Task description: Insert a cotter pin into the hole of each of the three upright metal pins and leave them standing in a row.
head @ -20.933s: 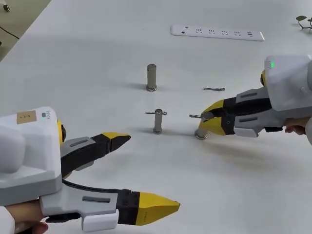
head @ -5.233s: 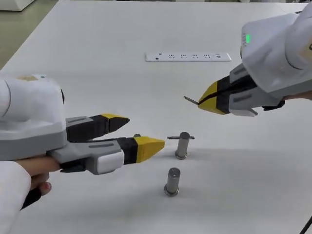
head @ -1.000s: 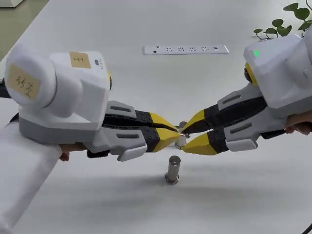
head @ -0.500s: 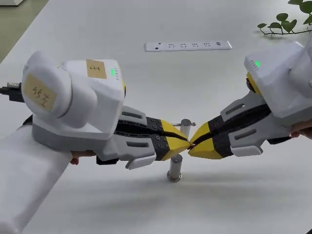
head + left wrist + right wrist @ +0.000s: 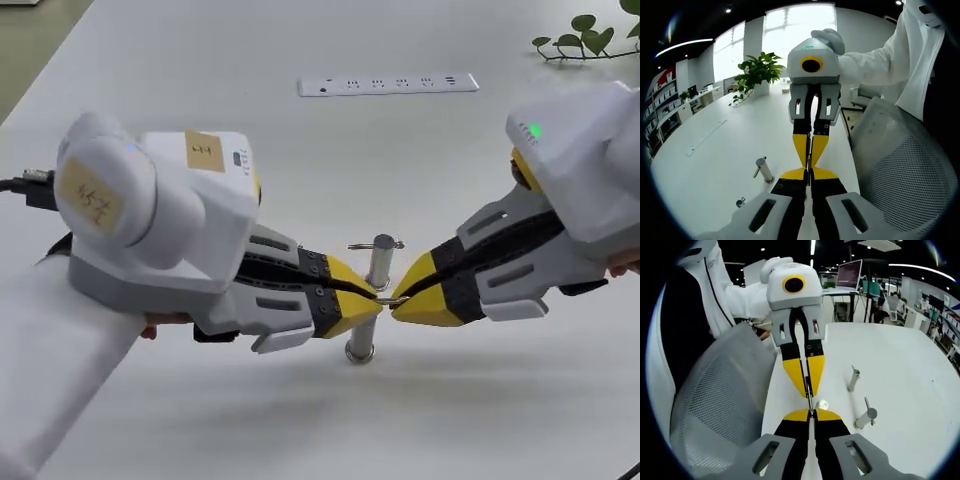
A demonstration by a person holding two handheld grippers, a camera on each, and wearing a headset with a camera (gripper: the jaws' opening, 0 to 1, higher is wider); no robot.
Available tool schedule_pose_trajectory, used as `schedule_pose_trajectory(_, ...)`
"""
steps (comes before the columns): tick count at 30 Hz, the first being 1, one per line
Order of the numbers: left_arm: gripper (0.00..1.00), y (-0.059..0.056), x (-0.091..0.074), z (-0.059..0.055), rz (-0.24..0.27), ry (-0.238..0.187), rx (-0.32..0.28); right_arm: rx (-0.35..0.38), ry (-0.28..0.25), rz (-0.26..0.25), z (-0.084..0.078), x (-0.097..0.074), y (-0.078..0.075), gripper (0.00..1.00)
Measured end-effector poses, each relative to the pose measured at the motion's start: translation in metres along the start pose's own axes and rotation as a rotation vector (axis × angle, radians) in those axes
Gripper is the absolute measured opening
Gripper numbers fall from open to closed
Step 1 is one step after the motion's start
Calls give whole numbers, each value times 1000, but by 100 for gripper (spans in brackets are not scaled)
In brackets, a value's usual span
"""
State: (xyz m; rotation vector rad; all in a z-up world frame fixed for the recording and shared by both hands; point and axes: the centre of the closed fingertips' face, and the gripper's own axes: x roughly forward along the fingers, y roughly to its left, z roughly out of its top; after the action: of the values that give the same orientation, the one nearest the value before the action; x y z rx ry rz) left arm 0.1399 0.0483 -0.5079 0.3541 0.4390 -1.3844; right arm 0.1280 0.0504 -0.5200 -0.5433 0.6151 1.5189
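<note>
Over the big white table [image 5: 300,150] both hands are busy. The left gripper [image 5: 370,299] and right gripper [image 5: 403,297] sit nose to nose, and as far as I can make out each has its jaws squeezed narrow on one end of the same cotter pin [image 5: 388,299]. That pin hangs crosswise just above the near metal pin [image 5: 359,347], whose base peeks out under the tips. Right behind stands the second metal pin [image 5: 379,265], with a fitted cotter pin [image 5: 375,244] through its top. The third metal pin [image 5: 854,380] is further off. Something thin sticks out at its top, but it's too small to call.

So I'd guess one is done for sure, maybe two. This one isn't threaded yet, and the row wants a check after.

Room-wise it's easy: lots of bare surface, and the power strip [image 5: 388,85] and plant [image 5: 585,35] are well away at the far side. The tight bits are the second metal pin just behind the tips, easy to knock, and the table edge by the mesh chair [image 5: 715,410], which looks fairly near.
</note>
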Motion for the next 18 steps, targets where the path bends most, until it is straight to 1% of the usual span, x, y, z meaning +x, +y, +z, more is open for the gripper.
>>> schedule_pose_trajectory(1, 0, 0, 1, 0, -1, 3, 3, -6, 7, 1, -1, 0, 0, 0)
schedule_pose_trajectory(2, 0, -1, 2, -3, -2, 17, 17, -5, 11, -2, -2, -1, 1, 0)
schedule_pose_trajectory(3, 0, -1, 3, -4, -3, 22, 14, -4, 12, -5, -2, -1, 1, 0)
schedule_pose_trajectory(4, 0, -3, 4, -6, -10, 33, -8, -2, 13, -7, -2, -2, 2, 0)
schedule_pose_trajectory(7, 0, -2, 4, -4, -10, 19, -19, -8, 22, -28, -3, -4, 2, 0)
schedule_pose_trajectory(8, 0, -3, 4, -3, -11, 16, -12, -14, 28, -32, -3, -4, 1, 0)
schedule_pose_trajectory(10, 0, -3, 4, -2, -20, 13, 43, -35, 47, -34, -5, -4, 2, 0)
schedule_pose_trajectory(11, 1, -2, 5, -4, -5, 20, 51, -38, 53, -34, -6, -3, 2, 0)
schedule_pose_trajectory(13, 3, 1, 6, -9, 0, 34, 32, -39, 72, -41, -11, -2, 0, 0)
schedule_pose_trajectory(14, 5, 2, 6, -10, 10, 36, 34, -36, 78, -42, -13, -2, 0, 0)
schedule_pose_trajectory(15, 10, 7, 6, -12, 37, 43, 44, -33, 84, -47, -16, -2, -2, 0)
schedule_pose_trajectory(16, 19, 9, 5, -13, 52, 45, 48, -31, 88, -49, -18, -2, -2, 0)
schedule_pose_trajectory(18, 29, 13, 5, -17, 68, 53, 32, -31, 103, -54, -23, -2, -2, 0)
